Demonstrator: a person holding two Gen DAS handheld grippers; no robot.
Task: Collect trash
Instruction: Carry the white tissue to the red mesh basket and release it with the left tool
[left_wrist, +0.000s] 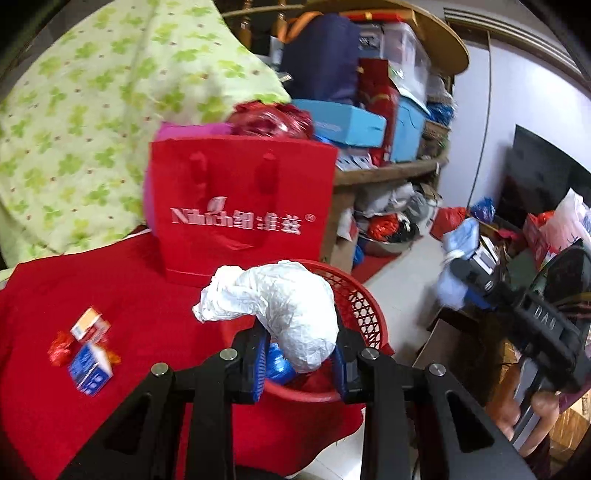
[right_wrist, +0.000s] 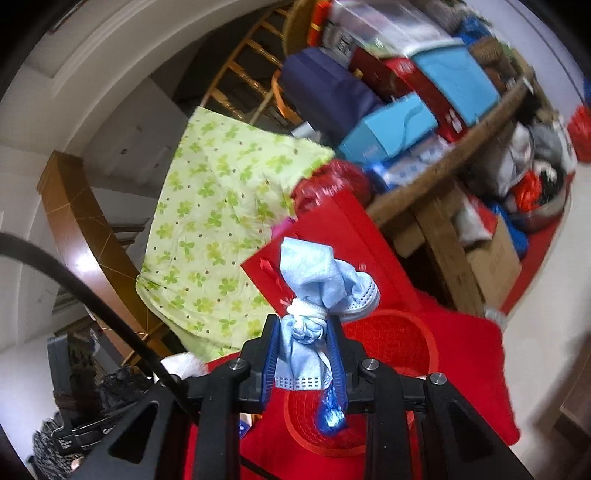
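Two hand-held grippers (left_wrist: 301, 354) (right_wrist: 301, 350), one wad (left_wrist: 280, 314) each; one basket (left_wrist: 360, 306).

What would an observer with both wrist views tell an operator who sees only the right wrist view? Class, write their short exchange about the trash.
Operator: I see only my blue bundle pinched ahead. What does the left gripper have?
Observer: The left gripper is shut on a crumpled white paper wad, held at the near rim of the red basket.
Operator: Is any trash lying loose on the table?
Observer: Yes. Two small boxes and some red wrappers lie on the red cloth, left of the basket.
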